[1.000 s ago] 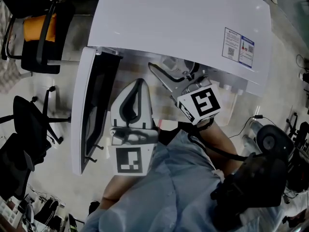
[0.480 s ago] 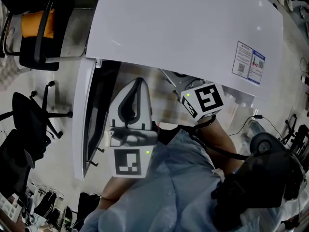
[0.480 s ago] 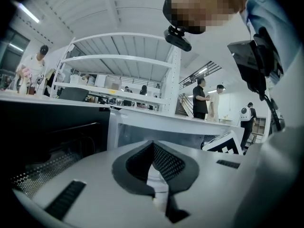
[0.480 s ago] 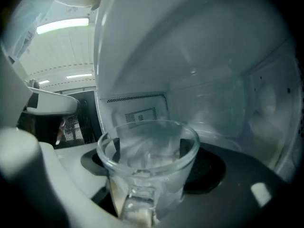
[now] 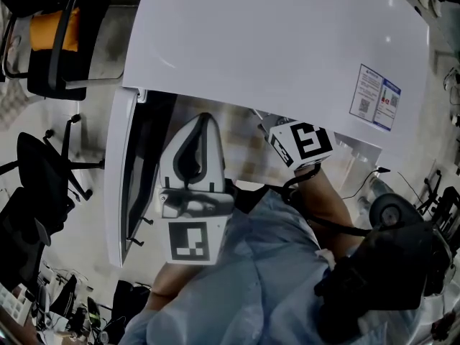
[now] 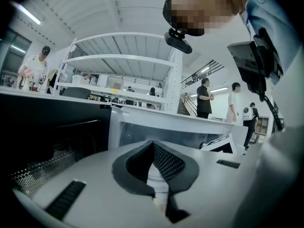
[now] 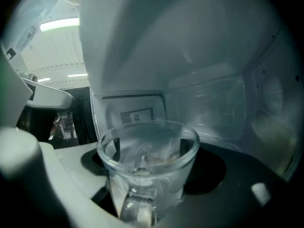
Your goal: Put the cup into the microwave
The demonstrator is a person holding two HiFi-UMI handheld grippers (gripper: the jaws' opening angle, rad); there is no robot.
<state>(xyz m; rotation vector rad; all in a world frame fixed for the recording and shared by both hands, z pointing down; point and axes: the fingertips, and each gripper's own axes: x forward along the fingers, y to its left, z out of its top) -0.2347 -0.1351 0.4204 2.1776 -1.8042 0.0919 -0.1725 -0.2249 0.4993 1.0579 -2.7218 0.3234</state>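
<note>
Head view: right gripper (image 7: 149, 148) tips hidden under the microwave (image 5: 266, 49) top. Its jaws clamp the glass cup (image 7: 148, 175) inside the cavity, clear of the walls. Left gripper (image 5: 195, 153) closed and empty, beside the open door (image 5: 123, 178)

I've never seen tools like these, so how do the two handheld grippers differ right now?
The right gripper is clamped on a clear glass cup; the left gripper has its jaws together with nothing between them. The right gripper reaches into the microwave; the left gripper sits outside, beside the open door. Both carry a black-and-white marker cube.
</note>
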